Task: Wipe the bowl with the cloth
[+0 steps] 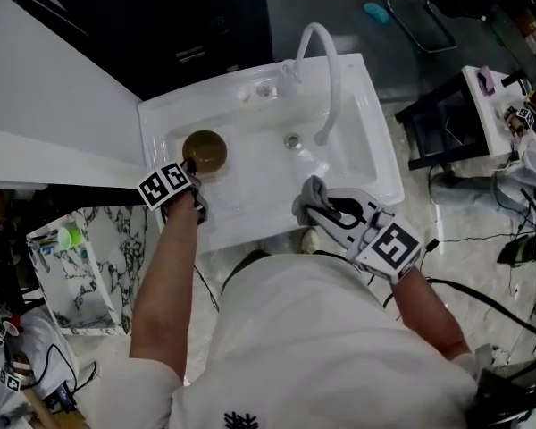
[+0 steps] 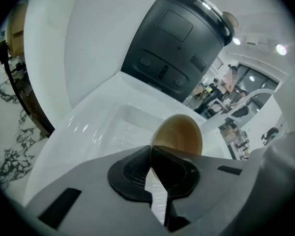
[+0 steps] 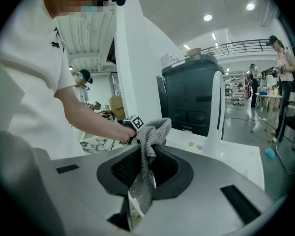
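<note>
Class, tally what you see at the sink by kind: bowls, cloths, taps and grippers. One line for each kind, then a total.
bowl: 1
cloth: 1
tap: 1
grippers: 2, the left gripper and the right gripper
Total: 5

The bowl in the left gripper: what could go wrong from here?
1. The left gripper pinches only the thin rim of the bowl; wiping pressure may twist it loose into the sink.
2. The cloth sticks out only a little past the right gripper; its hard tips may hit the bowl.
</note>
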The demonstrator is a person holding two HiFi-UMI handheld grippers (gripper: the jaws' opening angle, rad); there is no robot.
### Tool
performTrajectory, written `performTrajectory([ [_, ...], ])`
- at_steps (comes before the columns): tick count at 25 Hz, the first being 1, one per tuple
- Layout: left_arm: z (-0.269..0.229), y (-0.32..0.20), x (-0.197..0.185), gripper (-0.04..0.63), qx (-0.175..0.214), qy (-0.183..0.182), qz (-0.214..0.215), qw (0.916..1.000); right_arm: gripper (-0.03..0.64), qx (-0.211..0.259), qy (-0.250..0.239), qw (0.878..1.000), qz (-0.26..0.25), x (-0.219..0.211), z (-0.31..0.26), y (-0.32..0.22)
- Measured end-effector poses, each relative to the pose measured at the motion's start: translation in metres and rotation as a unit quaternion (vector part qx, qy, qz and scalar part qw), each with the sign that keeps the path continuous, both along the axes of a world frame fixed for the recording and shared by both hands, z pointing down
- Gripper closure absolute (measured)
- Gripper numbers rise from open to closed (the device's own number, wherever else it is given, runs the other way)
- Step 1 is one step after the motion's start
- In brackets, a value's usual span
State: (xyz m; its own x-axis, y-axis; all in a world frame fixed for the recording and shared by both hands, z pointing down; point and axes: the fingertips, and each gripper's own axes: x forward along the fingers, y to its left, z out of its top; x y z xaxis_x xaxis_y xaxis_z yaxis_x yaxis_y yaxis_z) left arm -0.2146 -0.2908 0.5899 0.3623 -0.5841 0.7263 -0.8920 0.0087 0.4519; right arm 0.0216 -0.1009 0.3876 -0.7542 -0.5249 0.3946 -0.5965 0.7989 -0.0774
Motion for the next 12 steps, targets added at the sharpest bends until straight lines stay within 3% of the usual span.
performTrajectory([
  [4, -0.025, 0.021, 0.020, 0.577, 0.025, 0.030, 0.001, 0.9993, 0.571, 0.011, -0.006, 1.000, -0.012, 0.001, -0.007, 0.002],
  [12, -0.070, 0.072, 0.054, 0.577, 0.048, 0.050, 0.001, 0.9976, 0.571, 0.030, -0.012, 0.998, -0.049, -0.011, -0.015, 0.004],
])
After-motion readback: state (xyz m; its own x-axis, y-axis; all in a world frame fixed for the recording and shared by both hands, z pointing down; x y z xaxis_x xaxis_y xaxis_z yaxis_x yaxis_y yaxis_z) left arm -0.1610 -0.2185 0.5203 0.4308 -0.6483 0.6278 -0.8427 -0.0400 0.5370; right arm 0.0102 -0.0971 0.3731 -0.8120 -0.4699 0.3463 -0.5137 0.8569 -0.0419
